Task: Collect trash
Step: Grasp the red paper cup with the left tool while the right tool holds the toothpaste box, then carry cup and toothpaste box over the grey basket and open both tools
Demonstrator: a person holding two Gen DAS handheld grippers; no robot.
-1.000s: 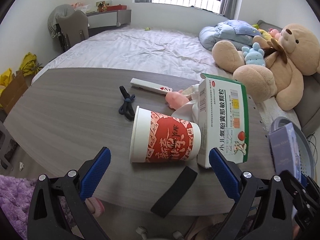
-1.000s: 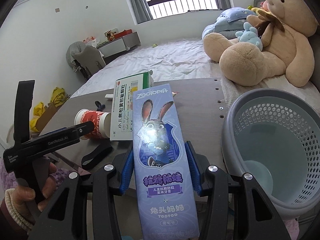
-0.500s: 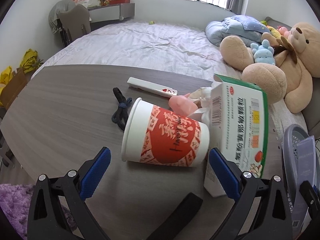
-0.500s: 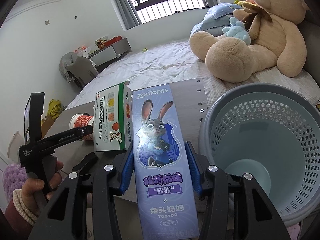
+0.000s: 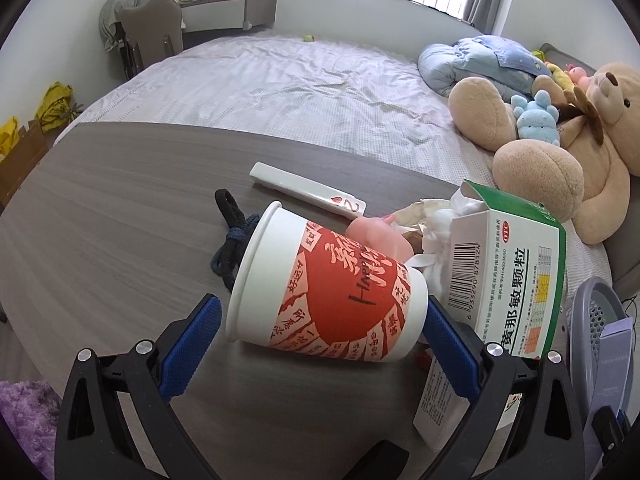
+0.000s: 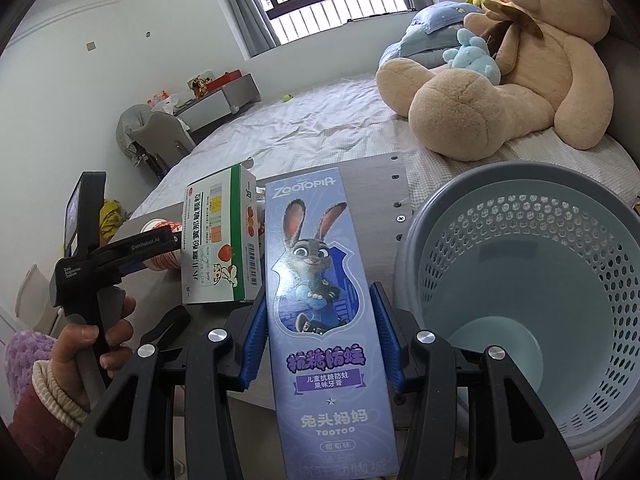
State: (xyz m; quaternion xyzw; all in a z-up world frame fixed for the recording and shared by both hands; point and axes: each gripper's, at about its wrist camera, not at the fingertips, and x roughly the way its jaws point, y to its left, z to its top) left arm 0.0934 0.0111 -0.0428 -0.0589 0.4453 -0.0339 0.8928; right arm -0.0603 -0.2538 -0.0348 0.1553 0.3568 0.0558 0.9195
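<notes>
A red and white paper cup (image 5: 328, 300) lies on its side on the grey wooden table (image 5: 120, 208). My left gripper (image 5: 320, 344) is open and straddles it, one blue pad by the rim and the other by the base. In the right wrist view a hand holds that gripper (image 6: 160, 248) at the cup (image 6: 158, 226). My right gripper (image 6: 320, 344) is shut on a purple rabbit-print toothpaste box (image 6: 316, 280), upright beside the blue-grey perforated basket (image 6: 420, 240). A green and white medicine box (image 5: 512, 280) stands just right of the cup.
Behind the cup lie black hair ties (image 5: 230, 236), a white flat stick (image 5: 304, 194), a pink item (image 5: 372, 232) and crumpled tissue (image 5: 440, 220). A black strap (image 6: 164, 328) lies near the table's front edge. Beyond the table are a bed and a large teddy bear (image 6: 520, 80).
My left gripper has moved forward and lower, so the cup now lies between its fingers. My right gripper first carried the toothpaste box closer to the basket, then stayed put.
</notes>
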